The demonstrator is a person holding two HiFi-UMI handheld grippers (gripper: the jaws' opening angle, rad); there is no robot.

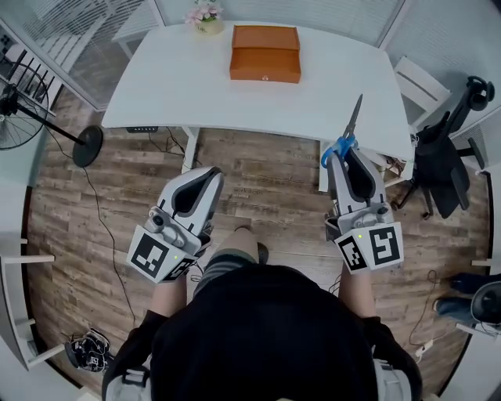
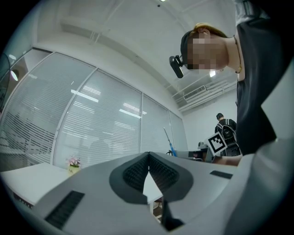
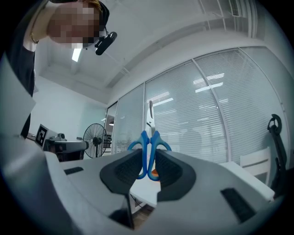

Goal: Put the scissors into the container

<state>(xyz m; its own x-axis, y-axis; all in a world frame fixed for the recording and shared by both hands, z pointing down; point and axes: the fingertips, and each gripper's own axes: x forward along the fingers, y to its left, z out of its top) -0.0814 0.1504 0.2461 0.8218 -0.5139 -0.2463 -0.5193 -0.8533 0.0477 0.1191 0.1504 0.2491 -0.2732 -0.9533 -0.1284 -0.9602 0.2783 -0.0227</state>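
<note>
Blue-handled scissors (image 1: 347, 131) stick out of my right gripper (image 1: 345, 157), which is shut on the handles. The blades point away from me over the front edge of the white table (image 1: 196, 86). In the right gripper view the scissors (image 3: 149, 146) stand upright between the pads, held by my right gripper (image 3: 148, 166). An orange-brown box (image 1: 265, 52), the container, rests at the far middle of the table with its lid down. My left gripper (image 1: 205, 178) hovers over the floor to the left, short of the table. In its own view my left gripper (image 2: 148, 158) is shut and empty.
A small flower pot (image 1: 205, 17) stands at the table's far edge beside the box. A floor fan (image 1: 19, 102) stands left; a black office chair (image 1: 442, 160) and a white chair (image 1: 419, 78) stand right. Cables run over the wooden floor (image 1: 258, 176).
</note>
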